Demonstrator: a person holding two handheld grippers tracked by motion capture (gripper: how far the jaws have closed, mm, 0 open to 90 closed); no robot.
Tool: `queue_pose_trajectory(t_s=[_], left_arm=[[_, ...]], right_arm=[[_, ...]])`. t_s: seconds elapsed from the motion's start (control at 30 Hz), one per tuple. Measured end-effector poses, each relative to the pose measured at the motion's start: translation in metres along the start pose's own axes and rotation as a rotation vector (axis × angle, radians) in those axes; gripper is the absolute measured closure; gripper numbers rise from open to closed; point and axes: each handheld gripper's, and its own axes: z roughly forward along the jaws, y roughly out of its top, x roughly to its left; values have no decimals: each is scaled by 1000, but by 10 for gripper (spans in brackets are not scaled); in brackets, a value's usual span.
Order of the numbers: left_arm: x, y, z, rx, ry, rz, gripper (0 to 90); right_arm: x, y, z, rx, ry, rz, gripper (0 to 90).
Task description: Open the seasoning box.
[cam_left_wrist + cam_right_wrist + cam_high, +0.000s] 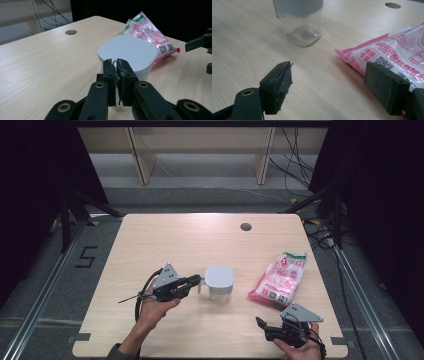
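A clear square container [219, 292] with a white lid [130, 48] stands upright mid-table. My left gripper [197, 281] is at its left side, jaws together [116, 62] on a thin flap hanging from the lid's edge. Torn pads [121, 75] hide most of that flap. The right gripper [264, 329] hovers near the table's front right edge, held in a hand. Its jaws stand wide open [330, 68] with nothing between them. Ahead of it are the container's clear base [303, 27] and a pink-and-white snack bag [392, 50].
The snack bag [280, 279] lies flat to the right of the container, close to the table's right edge. A round cable hole [245, 226] is at the back of the wooden table [165, 240]. Cables and stand legs are on the floor around it.
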Motion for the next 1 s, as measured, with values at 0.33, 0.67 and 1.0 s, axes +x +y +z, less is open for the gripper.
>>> queue_pose_trajectory(t_s=[0.33, 0.67, 1.0], left_arm=[[0, 13, 13, -12, -22, 1, 891], [1, 13, 29, 8, -22, 5, 889], [5, 10, 26, 12, -5, 8, 888]], right_arm=[[6, 8, 16, 33, 17, -62, 268], [3, 16, 29, 16, 13, -132, 318], [0, 21, 38, 5, -10, -120, 329]])
